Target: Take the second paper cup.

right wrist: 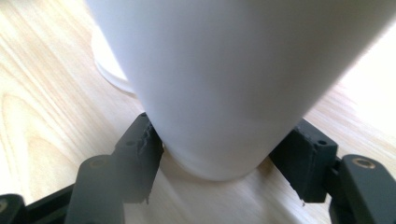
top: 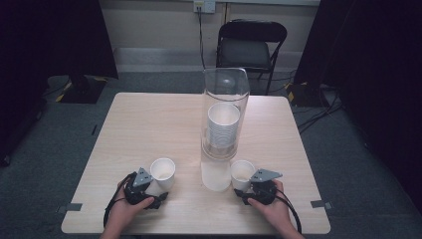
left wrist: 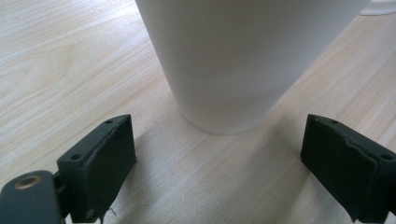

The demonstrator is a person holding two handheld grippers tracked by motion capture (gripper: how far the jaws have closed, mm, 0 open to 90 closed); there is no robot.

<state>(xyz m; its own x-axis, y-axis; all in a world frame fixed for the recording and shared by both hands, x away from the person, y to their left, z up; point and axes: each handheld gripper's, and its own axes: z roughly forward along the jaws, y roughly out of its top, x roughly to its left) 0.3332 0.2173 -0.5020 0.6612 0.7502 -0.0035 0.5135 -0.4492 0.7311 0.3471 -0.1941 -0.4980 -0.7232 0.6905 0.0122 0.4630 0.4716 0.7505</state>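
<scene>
We saw 2 white paper cups on the pale wooden desk (top: 149, 124), 1 in front of each hand. The left cup (top: 162, 172) stood upright at about 1 o'clock from the left hand-held gripper (top: 160, 191). In the left gripper view this cup (left wrist: 233, 60) sat just beyond the pads (left wrist: 107, 149), whose jaws stood wide apart with bare desk between them, touching nothing.

The right cup (top: 242, 174) stood at about 11 o'clock from the right hand, and the right hand-held gripper (top: 244, 191) had its jaws pressed against both sides of the cup's base. In the right gripper view the cup (right wrist: 233, 84) was clamped between the 2 pads (right wrist: 140, 154), upright.

At 12 o'clock between both cups rose a clear tube (top: 225, 114) holding a stack of cups (top: 223, 127).
</scene>
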